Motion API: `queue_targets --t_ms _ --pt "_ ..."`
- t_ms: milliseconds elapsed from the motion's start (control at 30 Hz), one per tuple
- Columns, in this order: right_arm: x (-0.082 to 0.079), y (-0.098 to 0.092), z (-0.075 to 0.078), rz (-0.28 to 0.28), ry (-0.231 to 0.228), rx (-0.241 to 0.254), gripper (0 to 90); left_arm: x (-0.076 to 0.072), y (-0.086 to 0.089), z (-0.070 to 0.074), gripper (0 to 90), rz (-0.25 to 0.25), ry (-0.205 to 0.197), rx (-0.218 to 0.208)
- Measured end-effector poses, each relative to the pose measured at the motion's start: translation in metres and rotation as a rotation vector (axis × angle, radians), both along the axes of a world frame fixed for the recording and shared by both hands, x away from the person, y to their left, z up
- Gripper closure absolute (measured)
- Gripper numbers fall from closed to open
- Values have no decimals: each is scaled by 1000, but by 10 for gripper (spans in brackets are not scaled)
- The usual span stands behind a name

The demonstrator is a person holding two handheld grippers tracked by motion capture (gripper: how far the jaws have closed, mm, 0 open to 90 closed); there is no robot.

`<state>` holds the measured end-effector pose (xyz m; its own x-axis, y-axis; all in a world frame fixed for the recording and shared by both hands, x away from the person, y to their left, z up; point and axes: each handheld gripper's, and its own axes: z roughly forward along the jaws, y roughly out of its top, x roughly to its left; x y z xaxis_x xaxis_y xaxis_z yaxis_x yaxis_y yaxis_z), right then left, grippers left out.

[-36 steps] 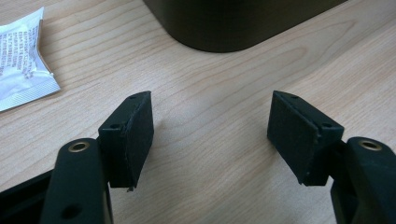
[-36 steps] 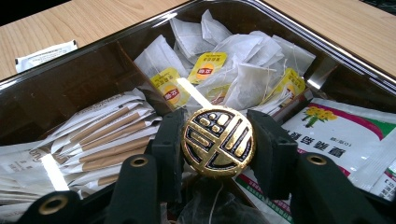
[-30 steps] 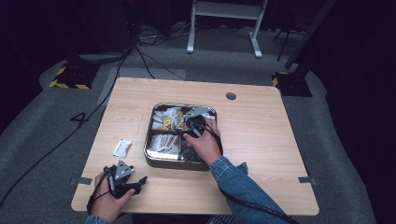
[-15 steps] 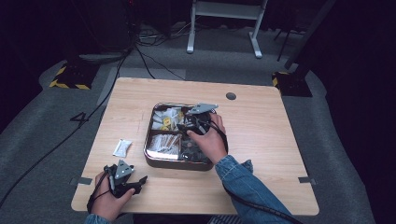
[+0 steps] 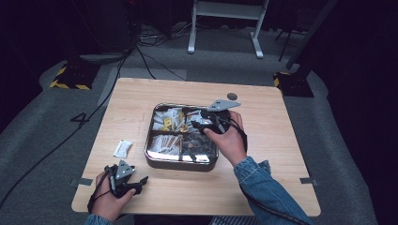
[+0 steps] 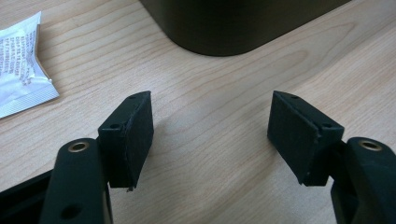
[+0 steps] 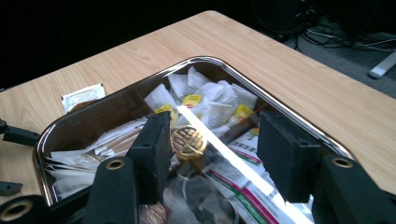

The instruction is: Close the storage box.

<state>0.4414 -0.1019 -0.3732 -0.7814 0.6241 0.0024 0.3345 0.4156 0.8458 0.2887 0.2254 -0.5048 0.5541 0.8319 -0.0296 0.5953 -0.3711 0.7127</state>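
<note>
A square metal tray (image 5: pixel 151 154) in the middle of the table holds tea bags, sachets and packets in compartments. My right gripper (image 5: pixel 201 125) hovers over its far right part. Its jaws have just been opening and now stand apart in the right gripper view (image 7: pixel 217 135). A round gold foil piece (image 7: pixel 187 141) lies among the tea bags close beside one pad, and nothing presses on it. My left gripper (image 5: pixel 139 182) rests near the table's front left edge, open and empty (image 6: pixel 212 109), pointing at the tray's dark wall (image 6: pixel 233 28).
One white sachet (image 5: pixel 123 148) lies on the bare wood left of the tray, also to the left in the left gripper view (image 6: pixel 18 70). A small dark disc (image 5: pixel 232 96) sits near the table's far edge. Cables cross the grey floor behind.
My right gripper has lifted out of the tray and drawn slightly toward its right side, its jaws wider than before. The left hand has stayed put.
</note>
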Motion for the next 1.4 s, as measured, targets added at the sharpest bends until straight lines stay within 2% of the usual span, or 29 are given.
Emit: queue_targets --t_ms 100,367,600,800,1033,1400 --pt "-1 -9 3 -9 -3 5 459 0 0 0 320 0 1 2" --pt "-6 -58 16 -64 -26 49 459 0 0 0 320 6 -2 2" --pt "-9 -100 20 -129 -30 47 458 0 0 0 320 6 -2 3" --pt "-13 -124 19 -165 -22 45 454 -1 0 0 320 6 -1 3" --pt "-18 -146 9 -191 -1 28 453 -1 0 0 320 6 -1 4" --pt "-36 -194 -17 -257 54 14 434 0 0 0 318 8 -3 5"
